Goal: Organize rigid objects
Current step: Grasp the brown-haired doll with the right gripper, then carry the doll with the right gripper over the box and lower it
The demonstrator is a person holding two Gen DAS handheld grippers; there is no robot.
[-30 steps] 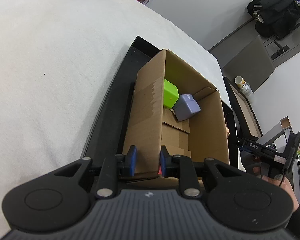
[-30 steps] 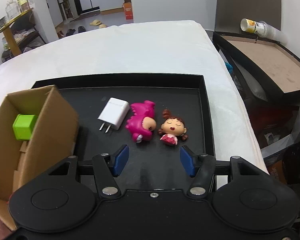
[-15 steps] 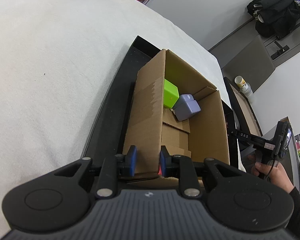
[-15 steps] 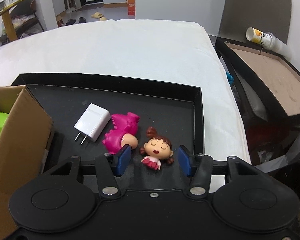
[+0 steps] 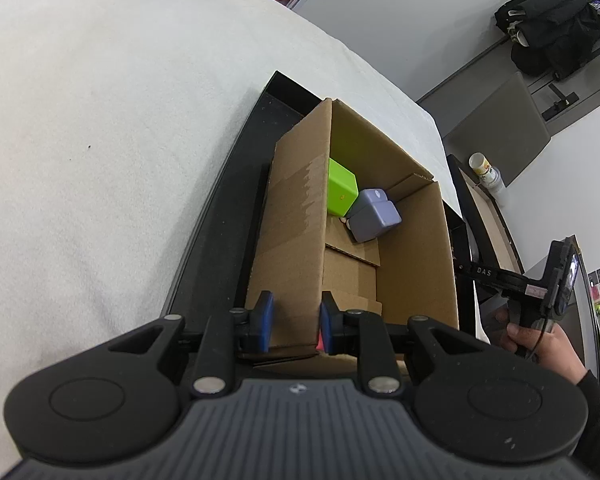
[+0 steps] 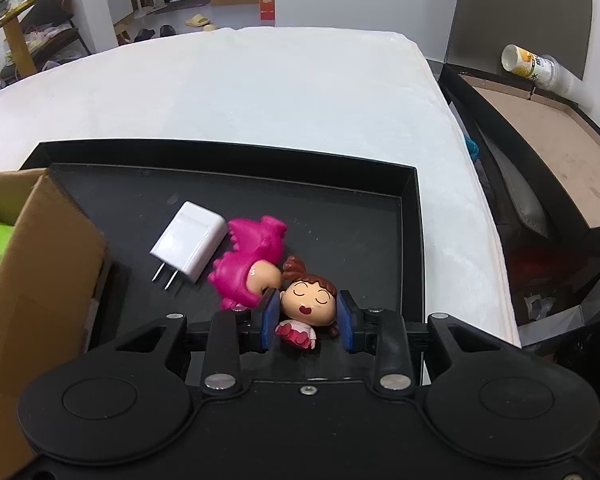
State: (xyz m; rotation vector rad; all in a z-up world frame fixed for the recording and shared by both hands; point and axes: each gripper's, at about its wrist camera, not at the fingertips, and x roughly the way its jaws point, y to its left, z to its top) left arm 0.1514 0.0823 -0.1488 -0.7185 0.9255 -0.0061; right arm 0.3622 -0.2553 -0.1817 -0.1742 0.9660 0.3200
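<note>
Right hand-held gripper (image 6: pixel 307 317) low, straddling doll (image 6: pixel 306 304).

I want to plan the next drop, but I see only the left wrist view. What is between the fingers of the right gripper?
Observer: The right gripper has one finger on each side of a brown-haired doll that lies on the black tray.
Operator: Is it closed on the doll?
Observer: I cannot confirm contact; the pads stand close beside its head.
Operator: What else lies on the tray?
Observer: A pink dinosaur figure touches the doll's head, and a white charger lies between it and the cardboard box.
</note>
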